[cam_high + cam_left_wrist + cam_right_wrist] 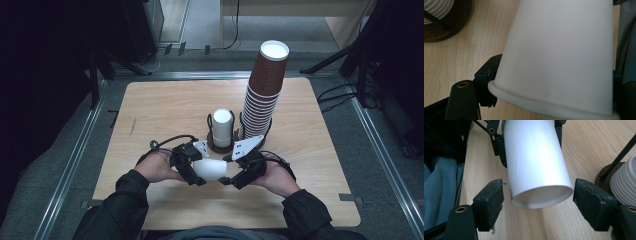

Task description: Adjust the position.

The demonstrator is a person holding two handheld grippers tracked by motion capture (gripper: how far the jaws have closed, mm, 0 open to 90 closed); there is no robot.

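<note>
I hold a white paper cup (210, 169) on its side above the near middle of the light wooden table (165, 107), with my left gripper (192, 172) squeezed on its wide rim end. My right gripper (231, 179) has its black pads (489, 202) open, one on each side of the cup's small bottom end, not touching it. Just beyond stand a short white cup stack (222, 127) and a tall brown cup stack (264, 90).

One camera looks down from high above the near table (165, 102) edge. Two sit very close, facing the same white paper cup (210, 169).
</note>
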